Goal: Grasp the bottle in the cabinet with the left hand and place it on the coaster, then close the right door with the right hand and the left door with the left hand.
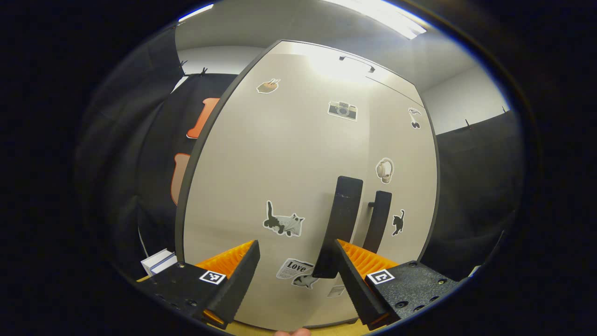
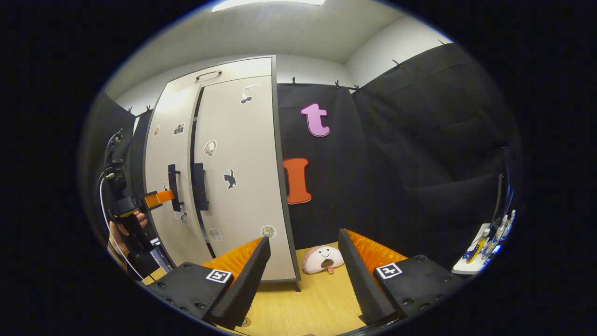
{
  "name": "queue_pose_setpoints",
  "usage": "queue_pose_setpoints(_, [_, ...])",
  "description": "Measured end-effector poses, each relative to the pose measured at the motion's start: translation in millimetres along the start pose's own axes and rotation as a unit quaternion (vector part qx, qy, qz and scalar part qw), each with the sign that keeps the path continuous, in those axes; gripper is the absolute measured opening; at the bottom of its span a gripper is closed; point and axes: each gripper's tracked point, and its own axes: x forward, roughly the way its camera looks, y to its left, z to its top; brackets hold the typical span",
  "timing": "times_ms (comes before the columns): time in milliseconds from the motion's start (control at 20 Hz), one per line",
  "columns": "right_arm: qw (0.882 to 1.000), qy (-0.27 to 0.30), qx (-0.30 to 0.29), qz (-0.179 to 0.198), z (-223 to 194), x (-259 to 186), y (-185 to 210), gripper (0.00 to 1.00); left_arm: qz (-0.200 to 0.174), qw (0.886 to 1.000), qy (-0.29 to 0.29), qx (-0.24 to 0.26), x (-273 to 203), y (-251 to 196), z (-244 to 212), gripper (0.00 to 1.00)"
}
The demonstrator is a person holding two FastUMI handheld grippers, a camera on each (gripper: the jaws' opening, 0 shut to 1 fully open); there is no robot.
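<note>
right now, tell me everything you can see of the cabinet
The cabinet is a tall, pale beige unit with a dark frame, standing upright on a wooden floor against the black cloth wall. Its two doors look shut or nearly so, with a dark gap between them. Each door carries a black vertical handle near the middle seam, and a thin bar handle sits on a top panel. Small stickers, among them cats and a camera, dot the fronts. The left tongs are open, right at the left door's handle.

beige cabinet (image 2: 233,186), black handles (image 1: 343,224), pink plush (image 2: 322,259)
</note>
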Motion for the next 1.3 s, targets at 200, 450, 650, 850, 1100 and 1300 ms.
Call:
queue_pose_setpoints(200, [1.000, -0.002, -0.001, 0.005, 1.4, -0.5, 1.2, 0.97, 0.001, 1.000, -0.001, 0.014, 0.4, -1.5, -1.0, 0.95])
queue_pose_setpoints(450, [1.000, 0.000, -0.005, 0.018, -2.0, -1.6, 12.2, 0.96, -0.001, 1.000, -0.003, 0.020, 0.8, -2.8, -1.9, 0.94])
queue_pose_setpoints(650, [0.999, 0.005, -0.003, 0.039, -6.9, -0.5, 30.7, 0.97, -0.017, 1.000, -0.014, 0.017, -7.0, -4.5, 9.3, 0.95])
queue_pose_setpoints(850, [0.998, 0.012, 0.003, 0.066, -12.8, 3.3, 51.7, 0.97, -0.009, 0.999, -0.030, 0.027, -41.4, 8.0, 26.5, 0.95])
queue_pose_setpoints(1100, [0.995, 0.017, 0.003, 0.097, -16.2, 6.1, 75.2, 0.96, 0.030, 0.998, -0.044, 0.038, -98.5, 35.1, 46.7, 0.94])
queue_pose_setpoints(1300, [0.992, 0.022, 0.005, 0.124, -20.2, 5.6, 96.4, 0.97, 0.049, 0.996, -0.058, 0.045, -138.8, 53.1, 55.1, 0.95])
